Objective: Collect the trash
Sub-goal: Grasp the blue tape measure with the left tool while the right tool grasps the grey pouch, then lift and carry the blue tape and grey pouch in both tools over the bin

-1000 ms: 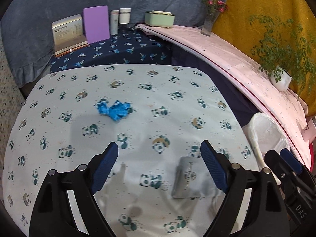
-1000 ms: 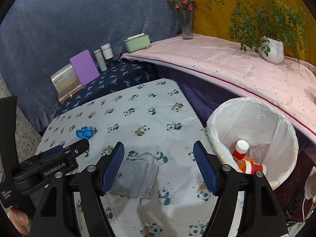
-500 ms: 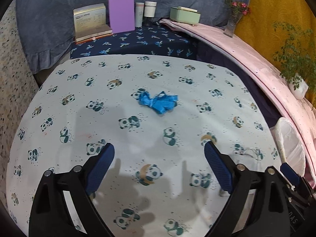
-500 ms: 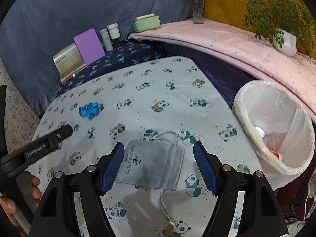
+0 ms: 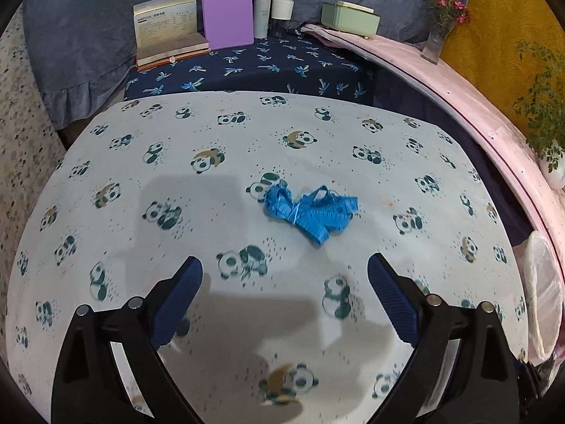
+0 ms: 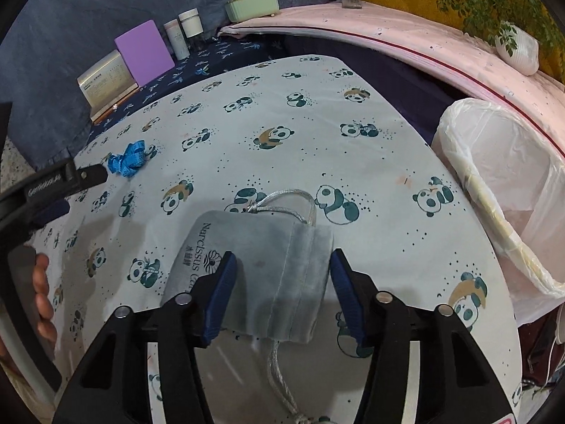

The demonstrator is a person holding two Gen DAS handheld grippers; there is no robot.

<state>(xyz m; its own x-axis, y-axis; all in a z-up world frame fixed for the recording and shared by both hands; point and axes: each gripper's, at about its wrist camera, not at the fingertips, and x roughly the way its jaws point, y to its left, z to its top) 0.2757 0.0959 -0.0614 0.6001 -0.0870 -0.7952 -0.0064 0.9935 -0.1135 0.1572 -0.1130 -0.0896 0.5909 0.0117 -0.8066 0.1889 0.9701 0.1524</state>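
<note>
Downward, right hand-held gripper (image 6: 280, 268) closing astride grey pouch (image 6: 261, 265), pitched steeply.

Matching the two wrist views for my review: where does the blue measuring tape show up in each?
Left wrist: the blue measuring tape lies near the picture's centre on the panda cloth, beyond the open fingers.
Right wrist: the tape lies far left, small, beside the tip of the left gripper.
Shared landmark: the purple book standing at the back.
</note>
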